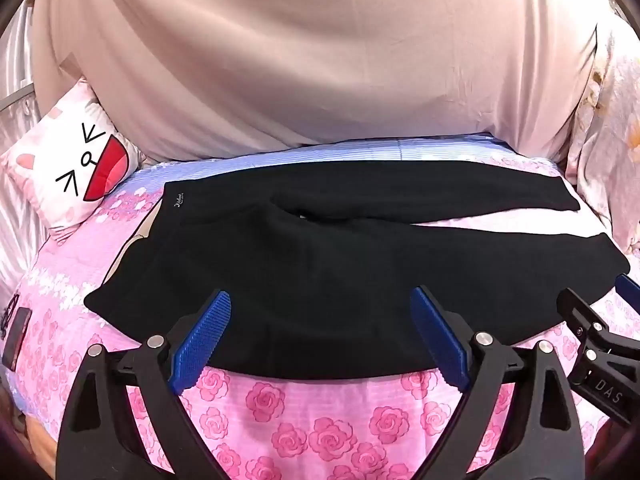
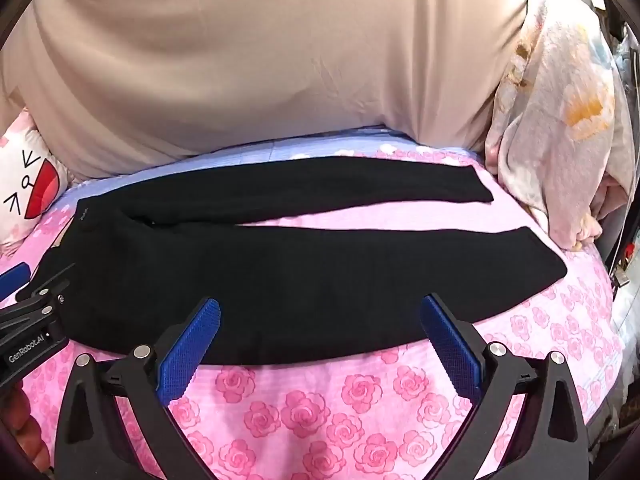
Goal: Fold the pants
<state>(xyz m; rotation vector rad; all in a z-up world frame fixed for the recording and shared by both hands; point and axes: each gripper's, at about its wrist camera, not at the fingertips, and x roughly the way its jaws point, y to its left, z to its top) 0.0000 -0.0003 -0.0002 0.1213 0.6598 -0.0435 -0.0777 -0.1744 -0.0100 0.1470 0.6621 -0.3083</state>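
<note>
Black pants (image 1: 320, 264) lie flat on a pink rose-print bed sheet (image 1: 304, 424), waistband to the left, both legs stretched to the right with a gap of sheet between them. My left gripper (image 1: 320, 304) hovers open over the near leg's front edge, nothing between its blue pads. In the right wrist view the pants (image 2: 280, 280) fill the middle, and my right gripper (image 2: 320, 312) stands open above the near leg's edge, holding nothing. Each gripper shows at the edge of the other's view: the right gripper (image 1: 600, 320) and the left gripper (image 2: 24, 292).
A beige curtain (image 1: 320, 60) hangs behind the bed. A white cartoon-face pillow (image 1: 68, 168) sits at the back left. A pale crumpled blanket (image 2: 560, 120) is heaped at the back right. A dark phone-like object (image 1: 16, 336) lies at the sheet's left edge.
</note>
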